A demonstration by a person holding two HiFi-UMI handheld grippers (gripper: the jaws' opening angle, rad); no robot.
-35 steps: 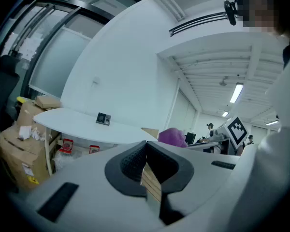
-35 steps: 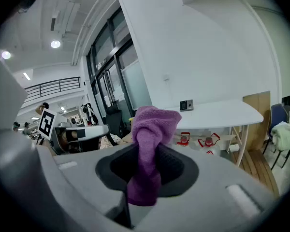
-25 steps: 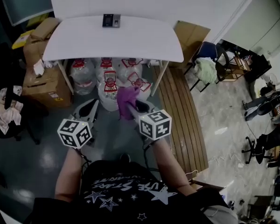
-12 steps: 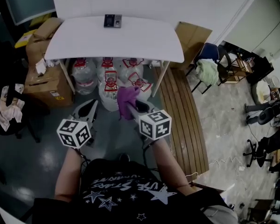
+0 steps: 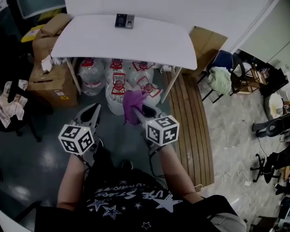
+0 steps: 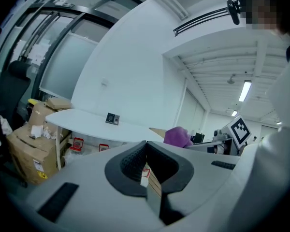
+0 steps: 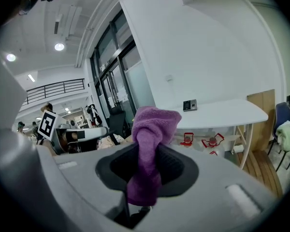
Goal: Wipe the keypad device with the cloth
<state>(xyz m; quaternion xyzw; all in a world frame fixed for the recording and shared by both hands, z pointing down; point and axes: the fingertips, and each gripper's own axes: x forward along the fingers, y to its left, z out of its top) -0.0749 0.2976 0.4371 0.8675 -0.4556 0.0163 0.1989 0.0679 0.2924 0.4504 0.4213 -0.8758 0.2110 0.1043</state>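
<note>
The dark keypad device (image 5: 124, 21) lies at the far edge of the white table (image 5: 96, 42), small in the left gripper view (image 6: 112, 119) and in the right gripper view (image 7: 190, 105). My right gripper (image 5: 137, 111) is shut on a purple cloth (image 5: 132, 104), which bunches up above the jaws (image 7: 152, 129). The left gripper (image 5: 91, 114) is shut with nothing in it, its pads meeting (image 6: 146, 151). Both grippers are held well short of the table, over the floor.
Several large water bottles (image 5: 117, 83) stand under the table. Cardboard boxes (image 5: 48, 79) are stacked at its left, another box (image 5: 209, 42) at its right. A wooden pallet strip (image 5: 188, 124) runs along the right. Chairs (image 5: 222, 71) stand further right.
The table and keypad device have shifted slightly right and down in the head view. Both grippers keep their hold and places.
</note>
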